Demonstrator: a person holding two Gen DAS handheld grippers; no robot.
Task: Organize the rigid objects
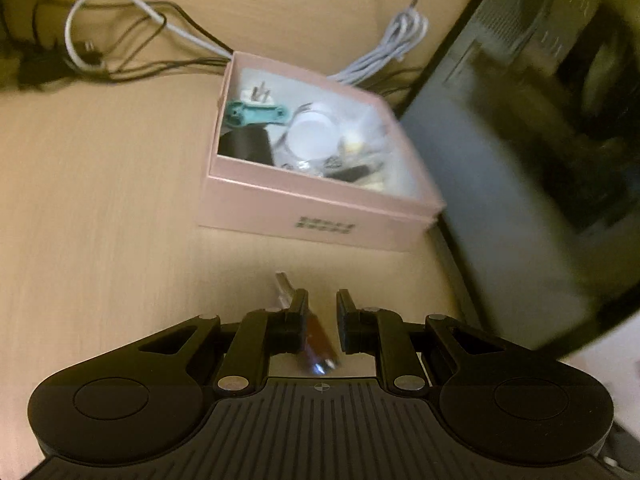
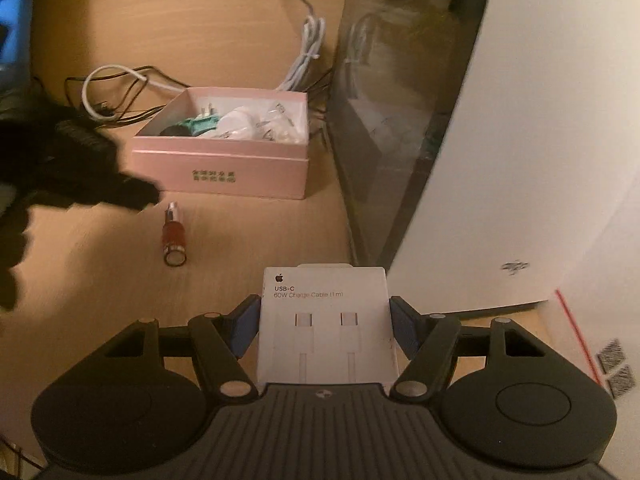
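USB-C cable box (image 2: 320, 344): white retail carton, carried above the near edge of the desk (image 2: 120, 300), printed face up. It is held by its two side edges, probably so it stays flat for being set down.
Right gripper (image 2: 325, 308): clenched on the carton; a blue pad is pressed against each side, and the jaws are wide only because the carton is wide.
Red cylinder (image 2: 174, 236): small red and silver metal part, laid loose on the desk just in front of the pink box. It is not yet sorted. Its exact kind cannot be told.
Left gripper (image 1: 322, 300): jaws drawn almost together with a thin gap, nothing clamped. The cylinder (image 1: 316, 340) is seen on the desk below the gap and is not held. A narrow setting is judged to suit such a slim part.
Pink box (image 2: 220, 168): open and lidless, at mid desk, used as the collection bin. It already holds a teal tool (image 1: 256, 114), a plug adapter, a clear bag and a dark item.
Room in box: judged tight for a flat carton, so the carton would likely be laid on top.
Cables (image 2: 304, 52): white and black leads left loose on the desk behind the box.
Computer case (image 2: 380, 120): dark glass side and white front, stood to the right of the box, which limits approach from that side.
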